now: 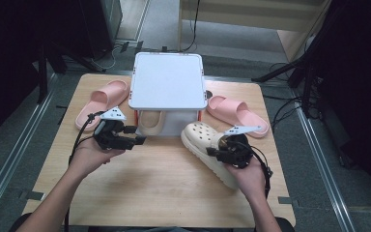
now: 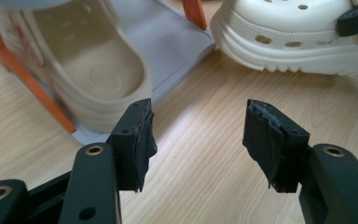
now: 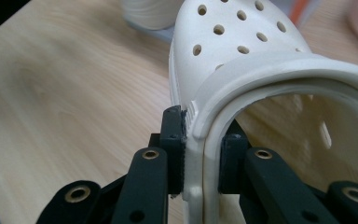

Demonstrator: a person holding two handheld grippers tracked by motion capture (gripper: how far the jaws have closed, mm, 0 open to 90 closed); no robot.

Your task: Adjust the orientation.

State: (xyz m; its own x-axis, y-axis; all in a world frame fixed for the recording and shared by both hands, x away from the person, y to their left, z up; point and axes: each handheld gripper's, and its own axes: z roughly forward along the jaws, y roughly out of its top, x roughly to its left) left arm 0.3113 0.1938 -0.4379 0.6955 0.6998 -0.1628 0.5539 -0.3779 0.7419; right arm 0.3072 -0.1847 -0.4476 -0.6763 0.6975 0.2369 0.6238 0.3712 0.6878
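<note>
Right gripper clamped on the side wall of a cream perforated clog, one pad outside the rim, one inside. Smooth moulded foam, round vent holes across the toe, ribbed thick sole, heel strap folded forward over the upper. Clog sits at the right front of the pale wooden table, toe pointing toward a grey shelf rack with orange legs. Left gripper open and empty, frayed rubber pads wide apart above bare wood grain. A second cream clog tucked on the rack's lower shelf, pebbled footbed showing. Pink slides flanking the rack. Broad bare tabletop toward the near edge; clog toe close to the shelf's front lip.
</note>
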